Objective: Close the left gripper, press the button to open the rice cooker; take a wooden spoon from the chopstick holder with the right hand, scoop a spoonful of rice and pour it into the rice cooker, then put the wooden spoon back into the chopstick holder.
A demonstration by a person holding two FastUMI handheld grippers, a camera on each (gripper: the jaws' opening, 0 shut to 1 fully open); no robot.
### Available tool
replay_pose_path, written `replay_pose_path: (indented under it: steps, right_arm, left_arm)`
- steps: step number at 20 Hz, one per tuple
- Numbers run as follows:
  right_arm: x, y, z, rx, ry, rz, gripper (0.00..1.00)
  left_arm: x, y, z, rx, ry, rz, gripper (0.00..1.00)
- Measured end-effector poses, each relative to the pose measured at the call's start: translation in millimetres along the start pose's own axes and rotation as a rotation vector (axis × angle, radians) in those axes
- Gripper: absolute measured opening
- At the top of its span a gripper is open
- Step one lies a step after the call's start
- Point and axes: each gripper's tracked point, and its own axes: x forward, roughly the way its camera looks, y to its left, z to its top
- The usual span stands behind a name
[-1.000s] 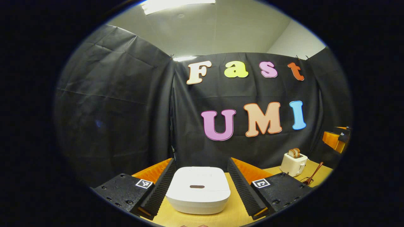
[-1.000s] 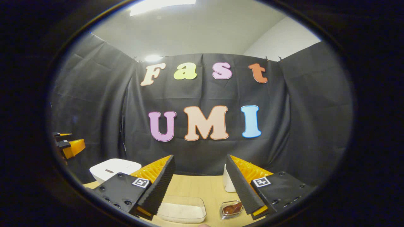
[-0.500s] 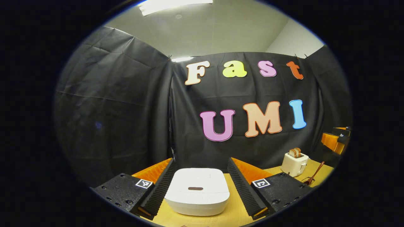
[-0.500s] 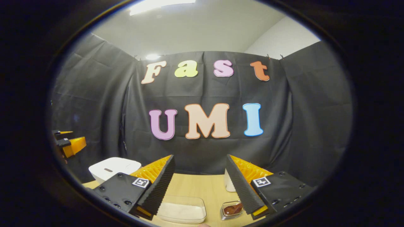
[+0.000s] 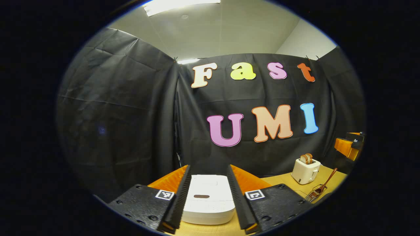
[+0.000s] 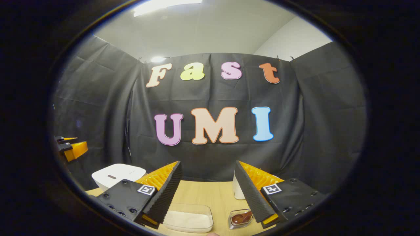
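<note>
Hovering above the light wooden surface [image 5: 279, 179], the left tool [image 5: 206, 196] has its two fingers partly drawn in, with a gap left between them, and they frame the white, rounded-square rice cooker [image 5: 208, 203] without touching it. Its lid is down, and the dark oval button [image 5: 201, 196] sits on top, between the fingers in the left gripper view. Farther right in that view stand a small white toaster [image 5: 305, 170] with bread slices in its slots and, near it, a clear chopstick holder [image 5: 311, 194] from which the brown wooden spoon [image 5: 325, 180] leans out, handle tilted up.

The right tool [image 6: 207, 196] is released, fingers well apart and gripping nothing. Low between them in the right gripper view lies a clear rectangular plastic tray of white rice [image 6: 188, 221]; just beside the right finger sits the chopstick holder [image 6: 239, 219], with the spoon's bowl inside. The toaster is mostly hidden behind that finger. The cooker [image 6: 118, 173] shows at the left of this view, with the left tool [image 6: 70, 147] farther left above it.
</note>
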Motion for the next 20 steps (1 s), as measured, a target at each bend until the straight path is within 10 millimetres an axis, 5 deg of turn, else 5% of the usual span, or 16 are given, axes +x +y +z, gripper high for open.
replay_pose_path:
  steps: [4, 10, 16, 20]
  right_arm:
    - [-2.0, -0.7, 3.3, 0.003, -0.005, -0.004, 1.0]
    - [-3.6, 0.7, 3.4, 0.0, -0.007, 0.003, 1.0]
    - [-5.4, -1.8, 3.9, -0.011, -0.013, -0.002, 1.0]
    - [-7.7, -8.9, 0.2, -0.014, 0.001, -0.019, 1.0]
  left_arm:
    - [2.6, 0.3, -1.5, -0.006, 0.005, -0.008, 0.29]
    - [5.5, 4.1, -5.1, -0.065, 0.015, -0.018, 0.0]
    - [30.9, 10.8, -19.9, -0.098, 0.035, -0.057, 0.0]
    - [51.6, 19.8, -50.5, -0.107, 0.11, -0.059, 0.0]
